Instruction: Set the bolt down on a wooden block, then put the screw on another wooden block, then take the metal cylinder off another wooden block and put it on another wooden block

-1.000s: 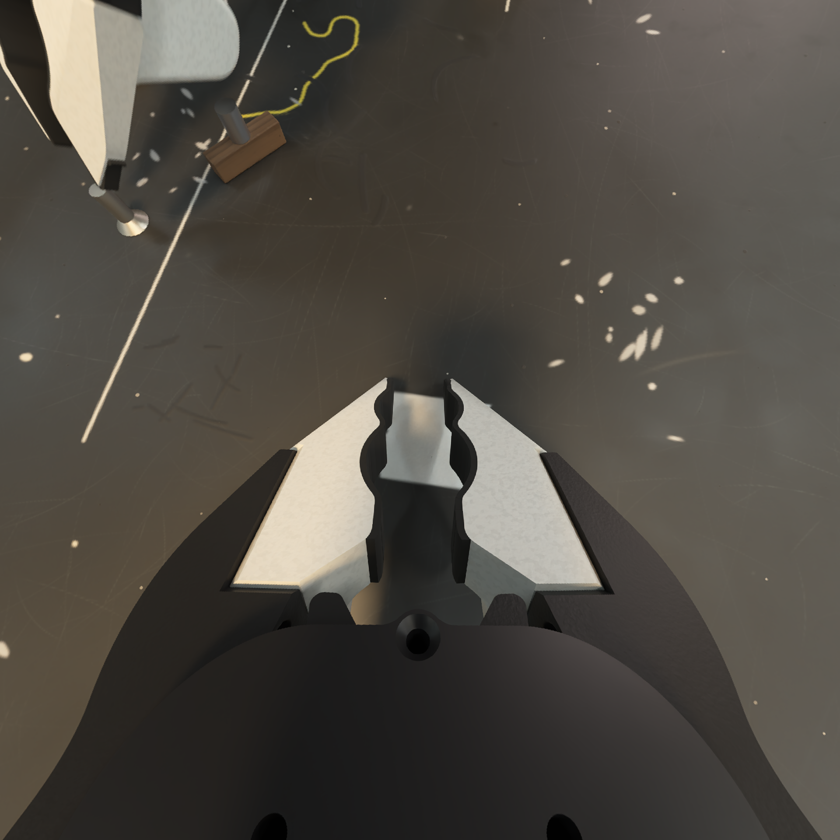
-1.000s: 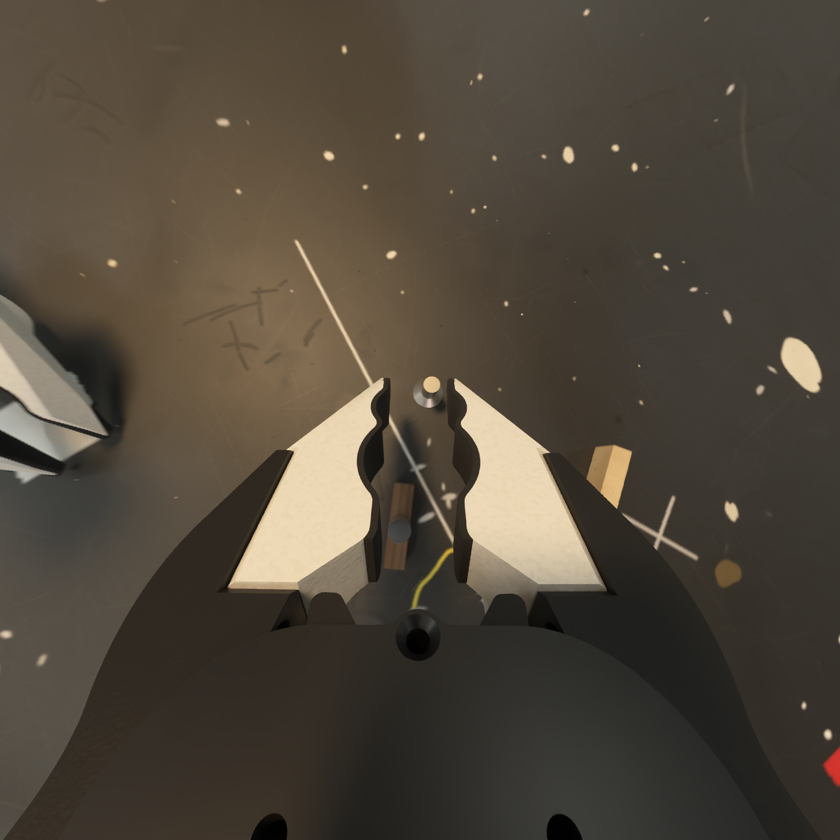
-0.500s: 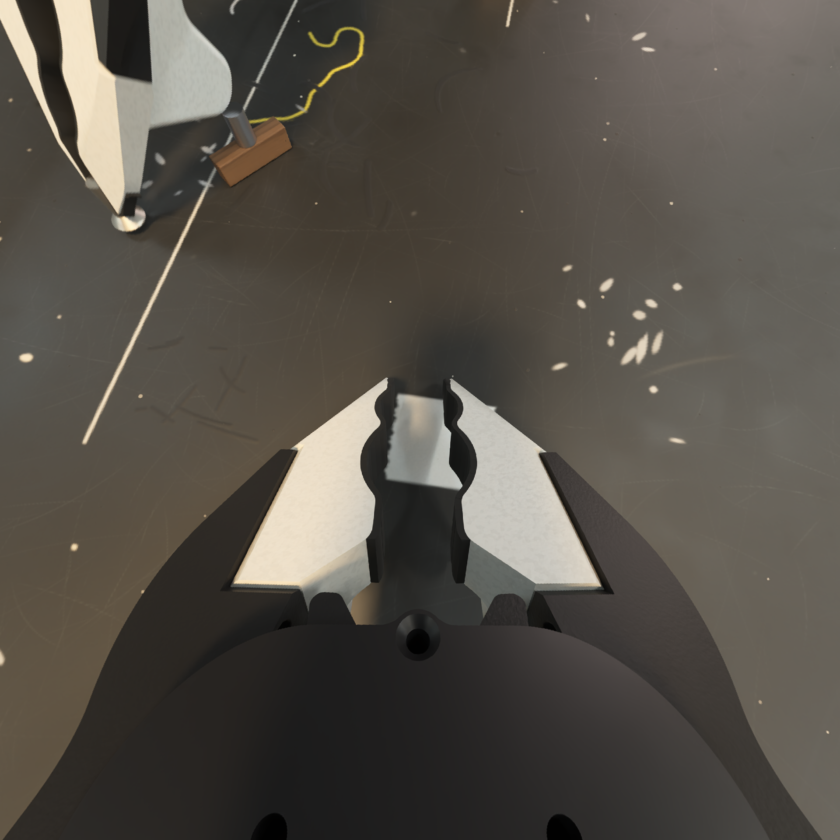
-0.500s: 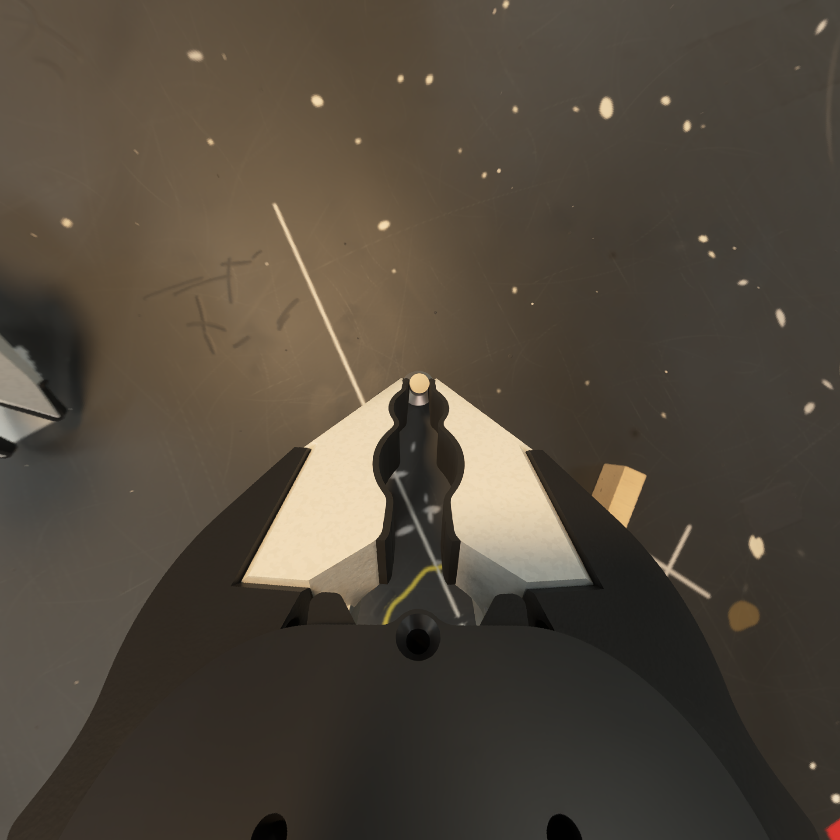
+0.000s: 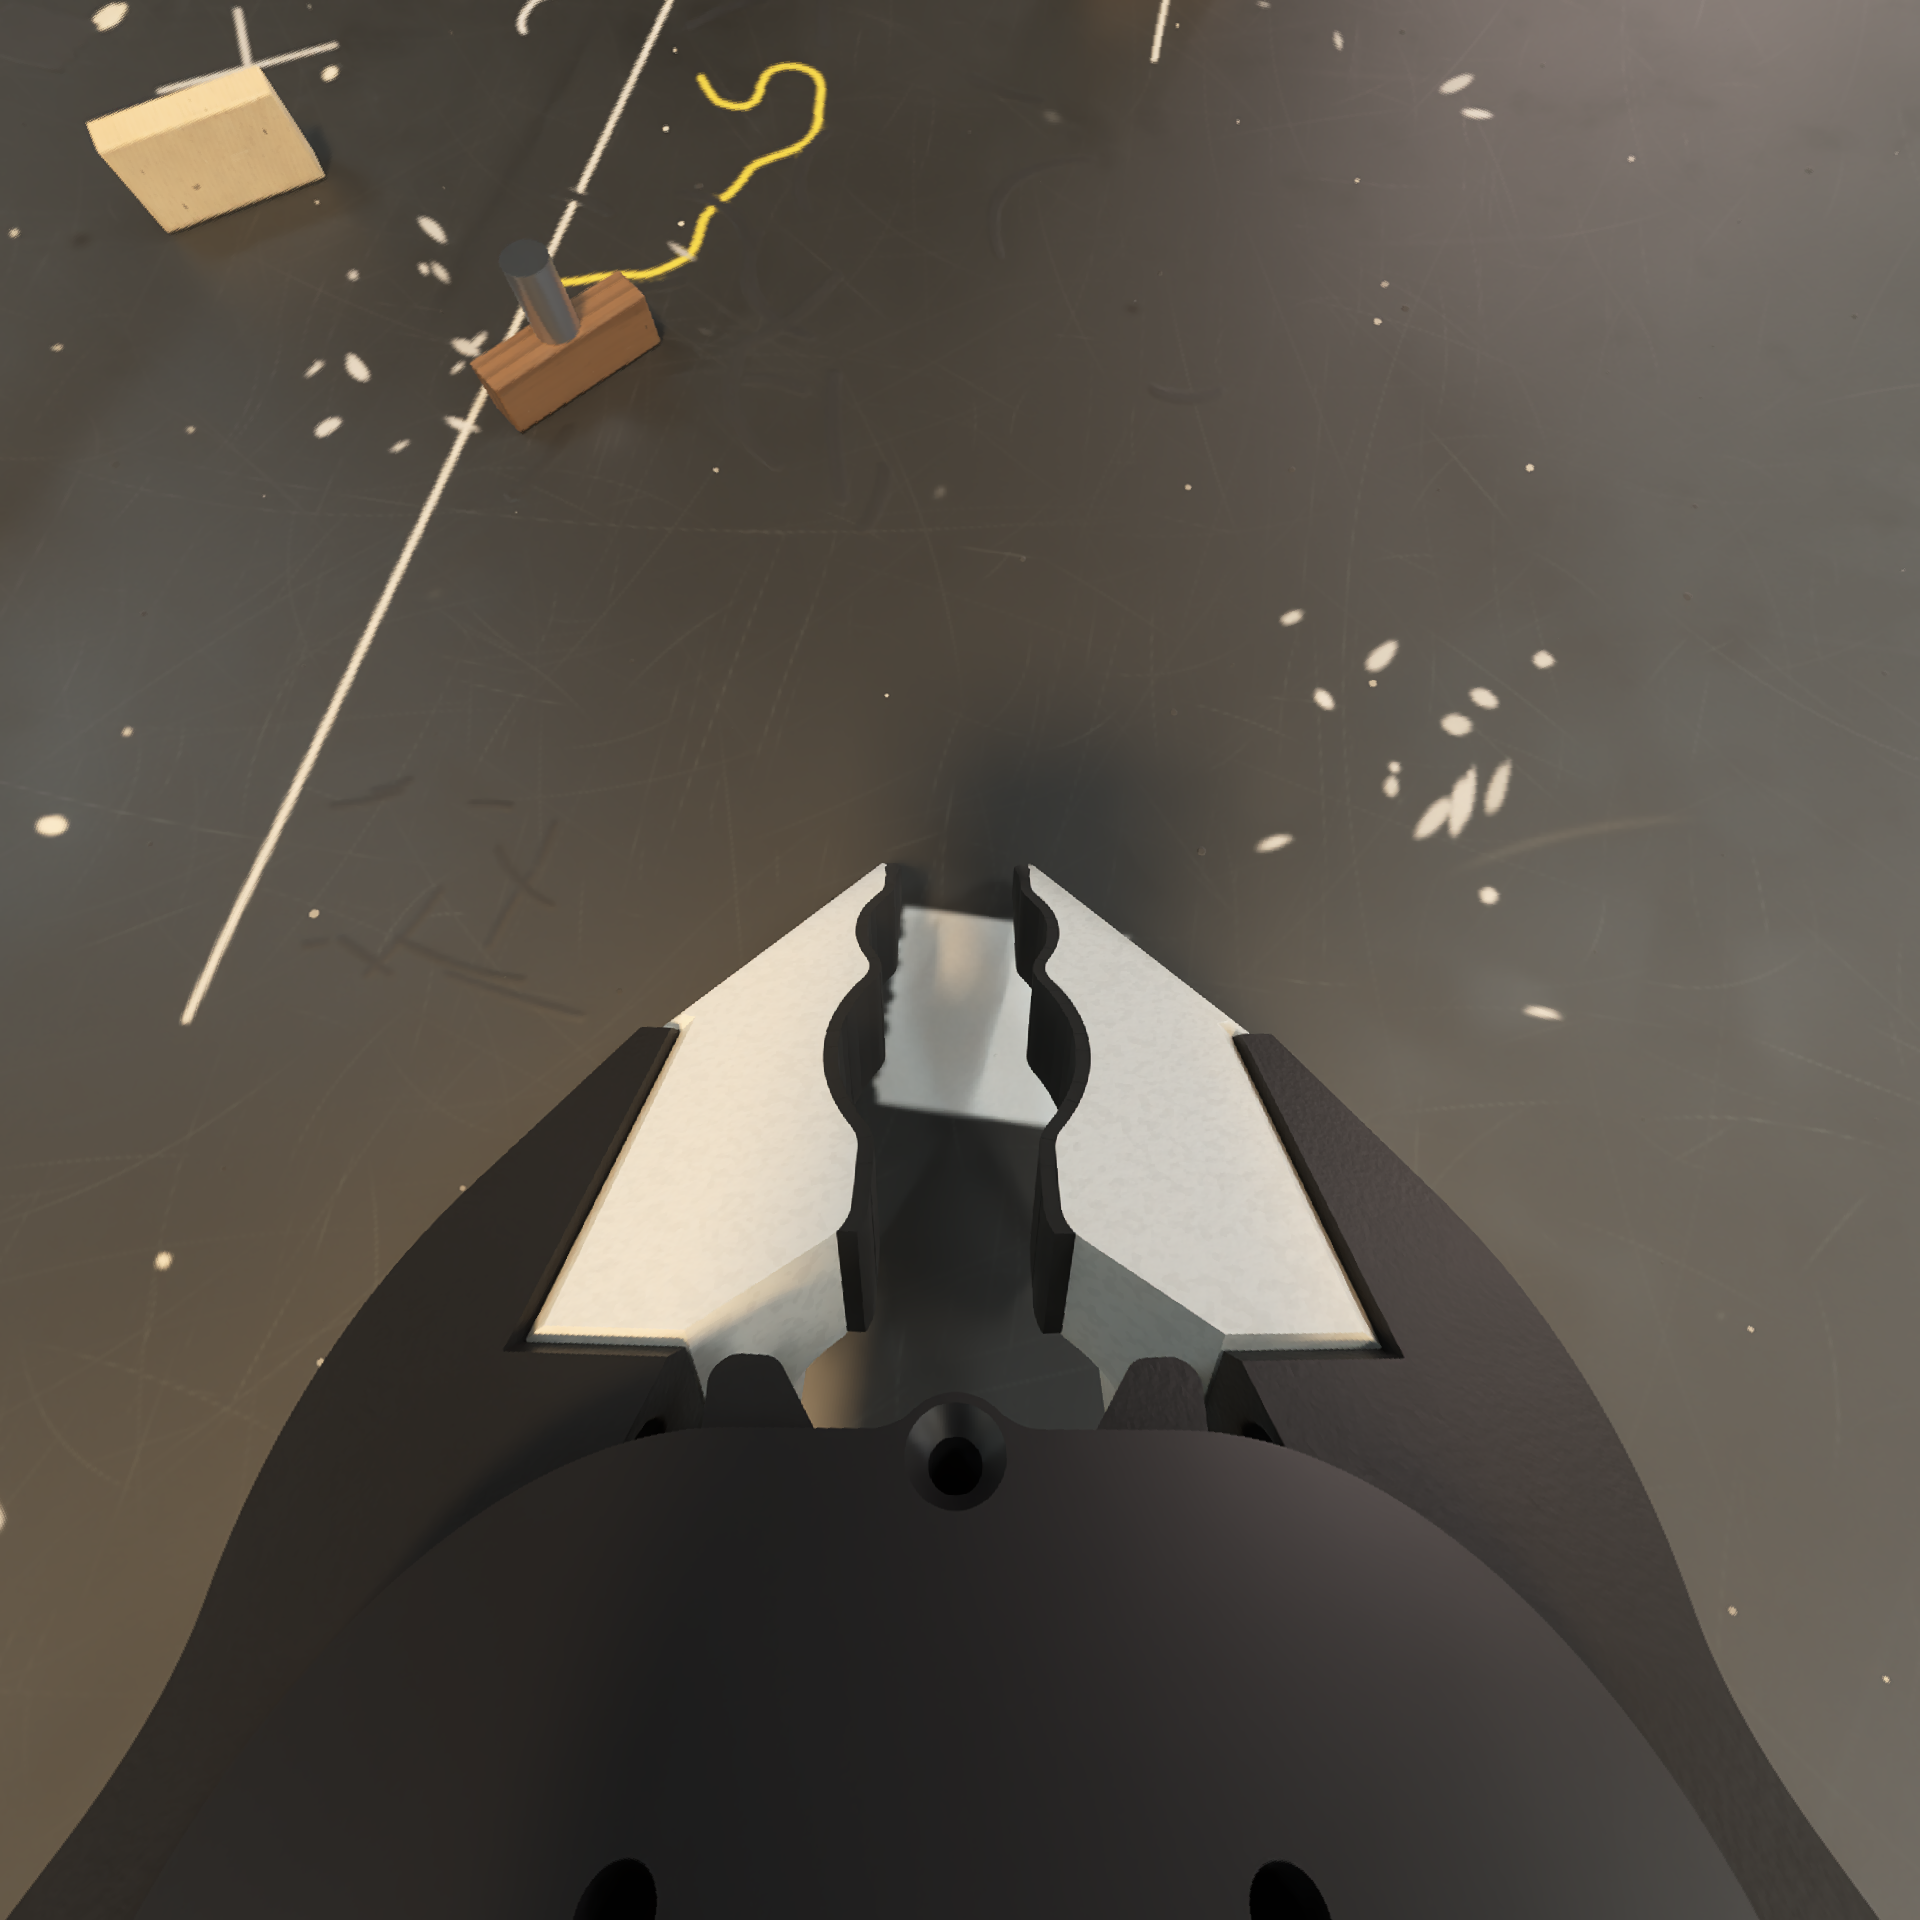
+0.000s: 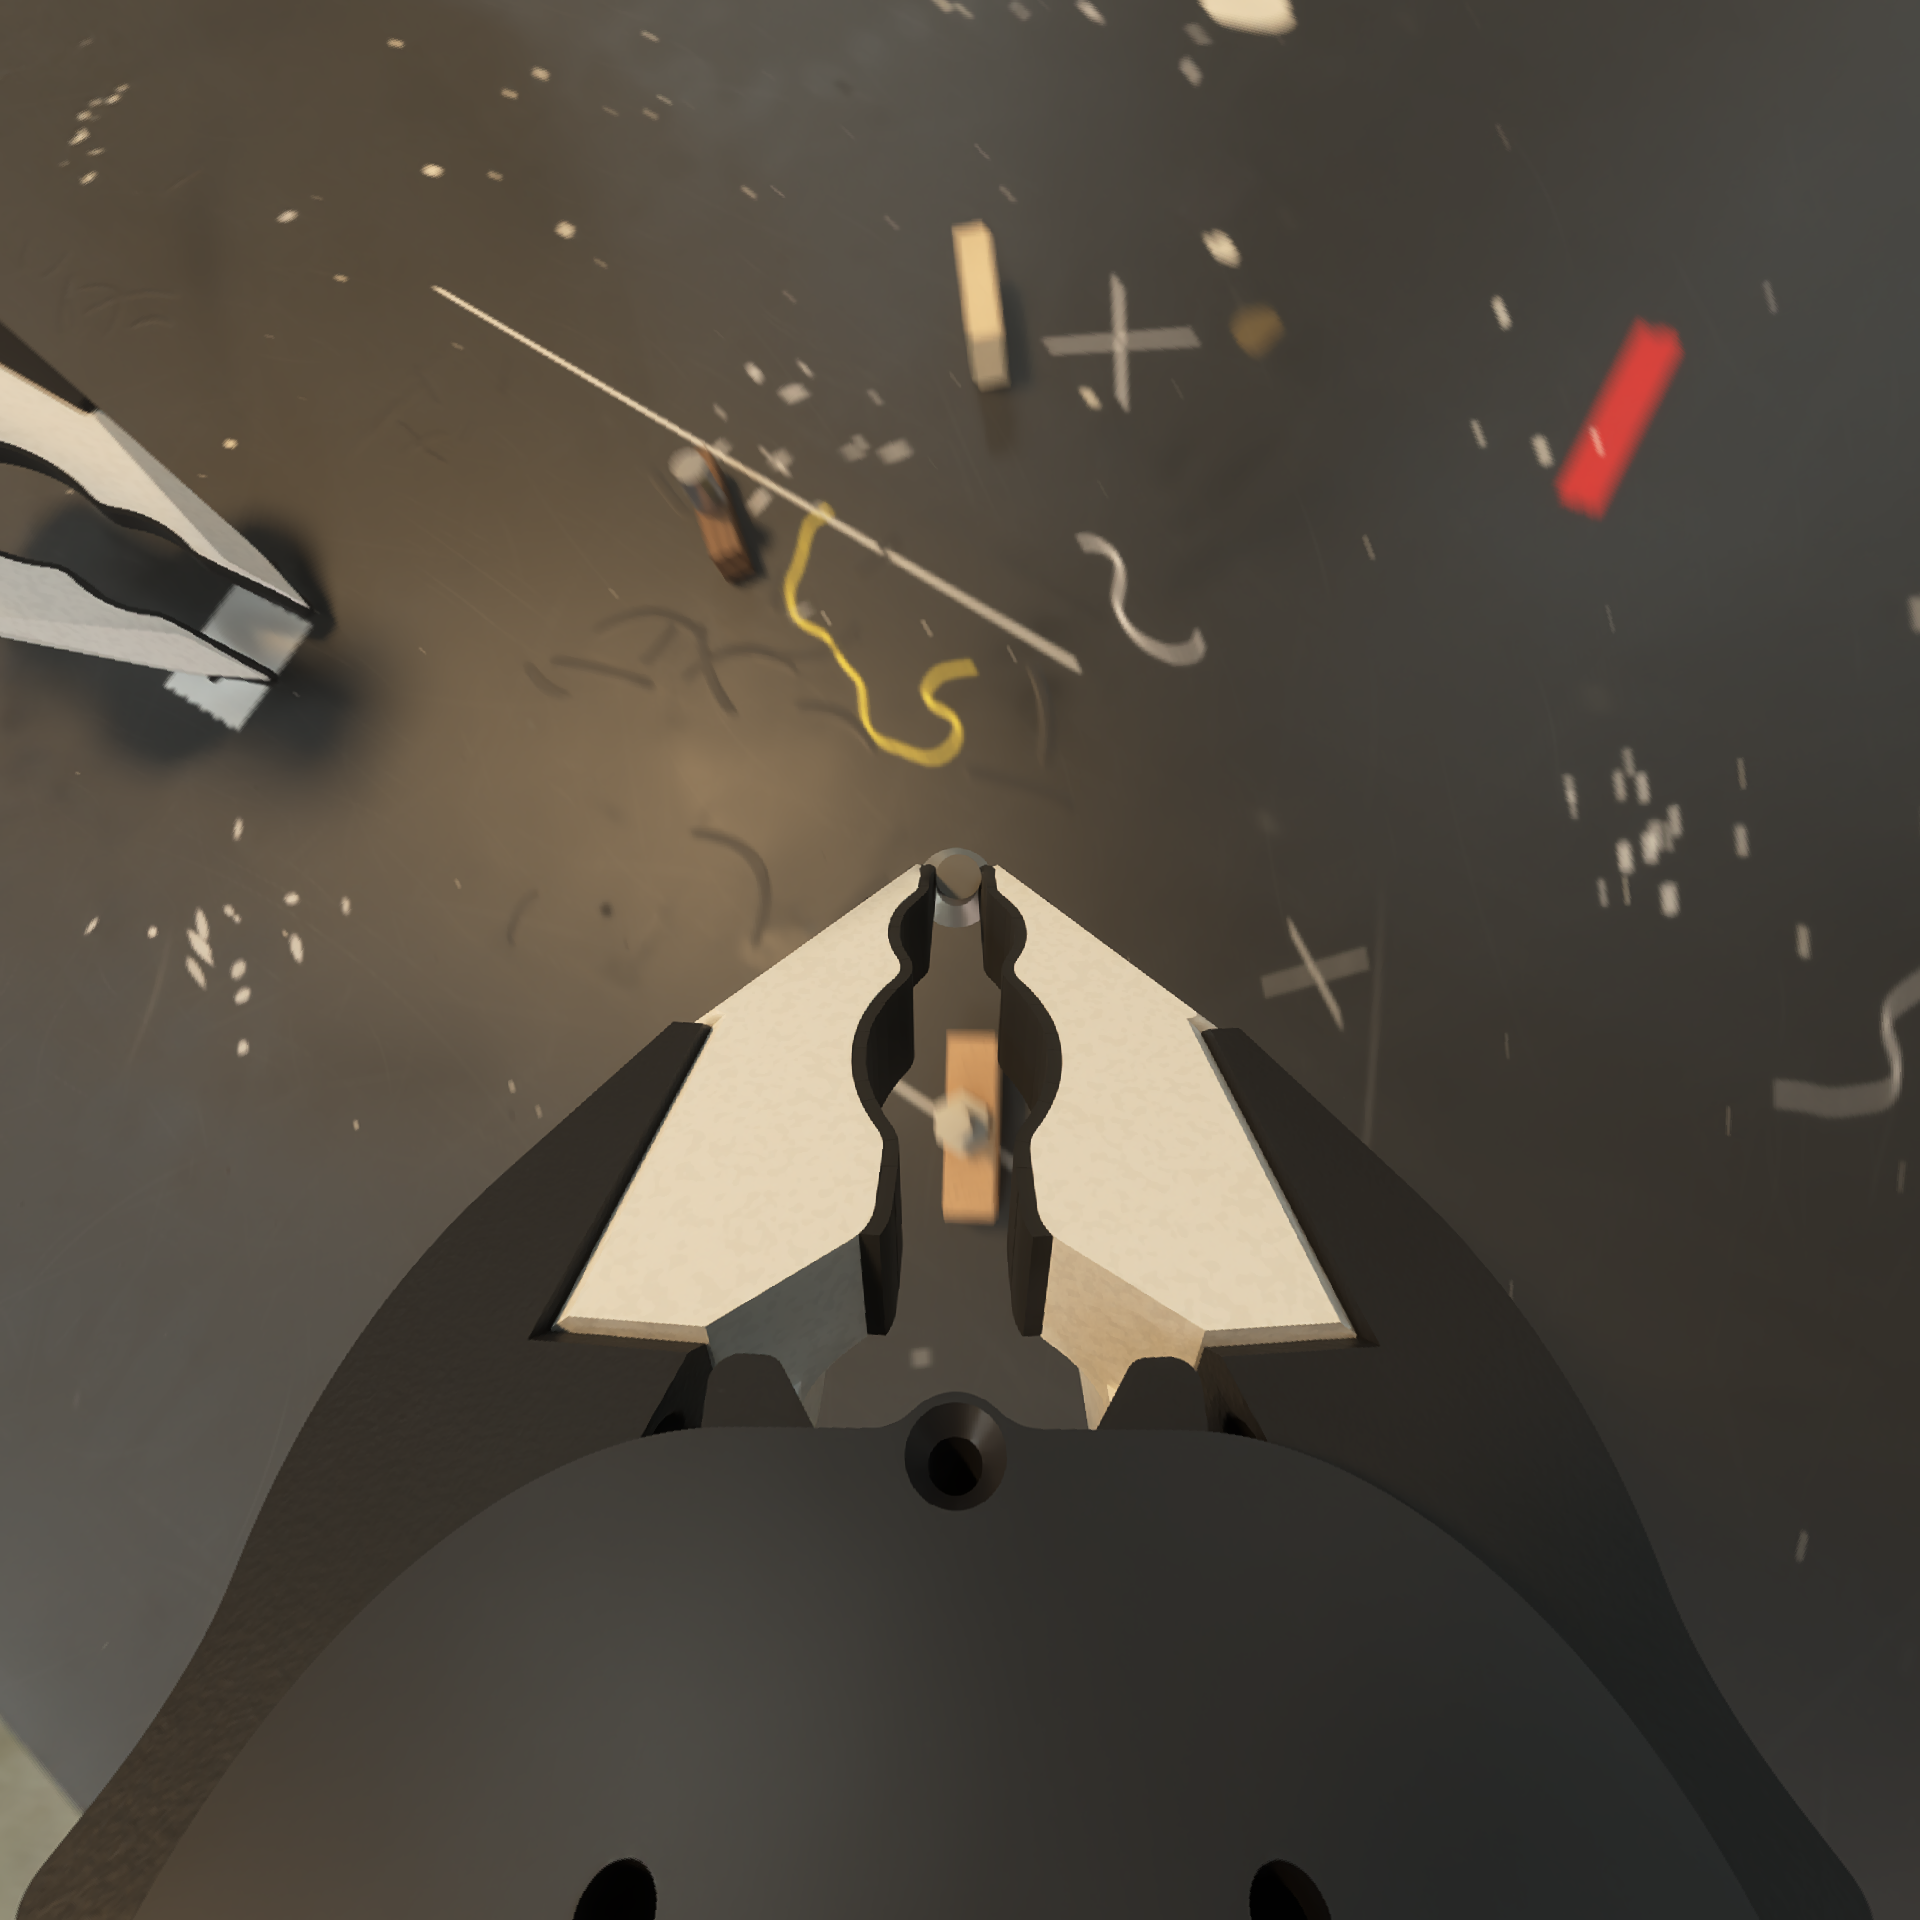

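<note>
My right gripper [image 6: 958, 883] is shut on the screw [image 6: 956, 896], whose round head shows at the fingertips, and holds it high above the table. Below, between the fingers, the bolt [image 6: 961, 1122] rests on a light brown wooden block [image 6: 971, 1184]. The metal cylinder [image 5: 535, 291] stands on a dark brown wooden block [image 5: 566, 353]; both also show in the right wrist view, cylinder [image 6: 691, 470] and block [image 6: 729, 535]. A pale wooden block [image 5: 203, 151] lies bare, also in the right wrist view [image 6: 982, 307]. My left gripper [image 5: 956, 883] is shut on a silvery flat piece with a toothed edge [image 5: 951, 1013], low over the table.
A red block [image 6: 1621, 416] lies at the far right. The left gripper [image 6: 244, 644] shows at the left of the right wrist view. The dark tabletop [image 5: 1351, 416] bears a yellow squiggle [image 5: 758, 166], a long white line [image 5: 416, 540], crosses and paint flecks.
My right gripper has shut on the screw, lifted it off the table and swung away, leaving the left wrist view. The left gripper has stayed put with its silvery piece.
</note>
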